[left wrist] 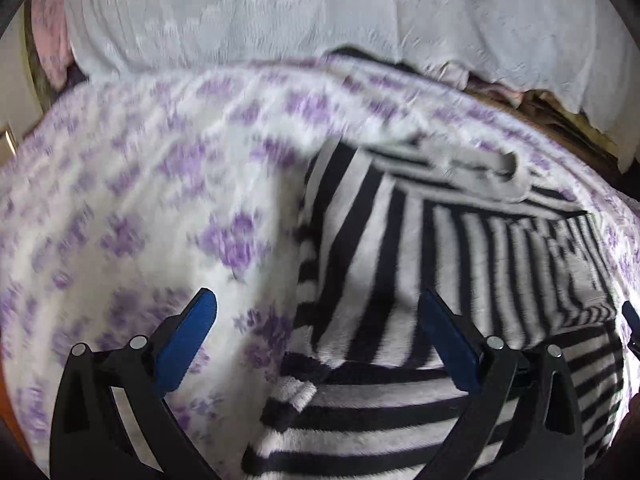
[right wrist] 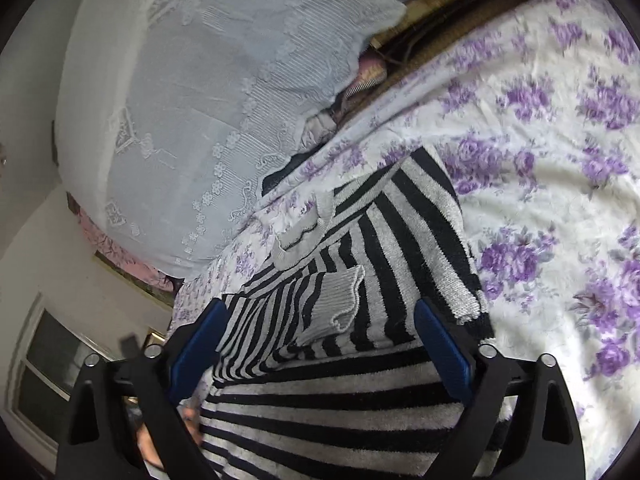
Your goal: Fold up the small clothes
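A black-and-grey striped knit garment (left wrist: 420,264) lies partly folded on a white bed cover with purple flowers (left wrist: 140,200). A grey ruffled cuff (right wrist: 336,304) lies on top of it. My left gripper (left wrist: 320,316) is open, with its blue pads over the garment's left edge and nothing between them. My right gripper (right wrist: 320,328) is open above the striped garment (right wrist: 380,240), with the cuff between its blue pads but not held. The right gripper's tip shows at the right edge of the left wrist view (left wrist: 632,320).
A pale lace cloth (left wrist: 280,12) covers a pile at the back of the bed, also seen in the right wrist view (right wrist: 192,100). Brown and pink items (right wrist: 400,40) lie behind the flowered cover (right wrist: 560,160). A wall and window frame (right wrist: 48,352) are at the left.
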The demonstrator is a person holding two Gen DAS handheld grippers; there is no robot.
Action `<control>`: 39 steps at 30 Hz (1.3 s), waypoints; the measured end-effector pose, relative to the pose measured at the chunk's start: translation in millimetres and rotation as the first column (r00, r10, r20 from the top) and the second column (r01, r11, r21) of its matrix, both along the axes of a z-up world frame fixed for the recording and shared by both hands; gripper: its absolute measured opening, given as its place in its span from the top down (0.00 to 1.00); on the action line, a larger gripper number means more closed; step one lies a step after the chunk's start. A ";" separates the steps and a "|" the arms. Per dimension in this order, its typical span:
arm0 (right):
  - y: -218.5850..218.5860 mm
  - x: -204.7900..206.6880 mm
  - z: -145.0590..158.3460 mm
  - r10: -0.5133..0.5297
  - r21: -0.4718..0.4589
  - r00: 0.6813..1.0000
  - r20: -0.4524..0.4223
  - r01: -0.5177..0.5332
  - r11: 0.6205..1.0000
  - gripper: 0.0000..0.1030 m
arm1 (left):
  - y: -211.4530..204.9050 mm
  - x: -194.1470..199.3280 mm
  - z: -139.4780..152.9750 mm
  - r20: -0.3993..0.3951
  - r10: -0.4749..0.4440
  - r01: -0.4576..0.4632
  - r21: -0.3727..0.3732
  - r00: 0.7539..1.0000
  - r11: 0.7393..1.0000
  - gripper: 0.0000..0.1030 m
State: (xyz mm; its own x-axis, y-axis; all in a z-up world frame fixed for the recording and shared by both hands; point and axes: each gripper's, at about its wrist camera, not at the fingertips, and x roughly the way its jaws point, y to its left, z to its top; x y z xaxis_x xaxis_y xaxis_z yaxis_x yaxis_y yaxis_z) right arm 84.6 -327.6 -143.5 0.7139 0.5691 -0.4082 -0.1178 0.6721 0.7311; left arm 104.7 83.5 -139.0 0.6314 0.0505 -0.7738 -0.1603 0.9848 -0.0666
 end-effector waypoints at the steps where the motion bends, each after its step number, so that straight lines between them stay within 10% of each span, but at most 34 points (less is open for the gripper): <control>1: 1.1 3.9 -1.1 0.002 0.007 1.000 -0.013 -0.002 1.000 0.17 | 2.0 1.3 -7.5 -0.012 0.000 0.000 -0.005 1.000 1.000 0.04; 10: 67.0 55.0 -17.9 0.015 -0.261 0.989 -0.145 -0.053 0.964 0.36 | 5.6 8.8 -24.4 -0.040 -0.003 0.001 -0.032 0.999 0.999 0.04; 14: 87.1 58.3 -1.6 0.054 -0.348 0.995 -0.080 -0.079 0.934 0.90 | 5.7 5.5 -16.5 -0.012 0.006 -0.006 -0.017 1.000 1.000 0.04; 23: 54.5 67.4 -14.5 -0.026 -0.333 0.994 -0.108 -0.012 0.943 0.85 | -2.7 9.7 26.9 0.112 -0.043 0.042 0.014 0.993 0.999 0.04; 27: 64.4 56.0 19.6 -0.022 -0.294 0.999 0.034 0.031 0.955 0.45 | -28.5 29.3 35.9 0.109 -0.160 0.156 0.045 0.981 0.987 0.04; 31: 93.3 72.2 11.0 0.125 -0.204 0.992 -0.005 -0.124 0.971 0.38 | -40.4 71.5 4.4 -0.015 -0.192 0.193 0.050 0.981 0.980 0.04; 39: 57.8 82.5 -25.9 0.082 -0.015 0.994 -0.078 -0.084 0.996 0.49 | 27.0 81.2 -17.5 -0.045 -0.033 0.022 -0.230 0.998 0.973 0.05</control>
State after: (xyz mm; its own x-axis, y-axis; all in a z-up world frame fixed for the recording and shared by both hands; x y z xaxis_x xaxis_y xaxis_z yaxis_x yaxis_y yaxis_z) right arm 167.1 -269.8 -169.4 0.6306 0.6170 -0.4709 -0.1176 0.6756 0.7278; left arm 185.9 110.5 -156.5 0.5918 -0.1484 -0.7923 -0.1422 0.9483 -0.2838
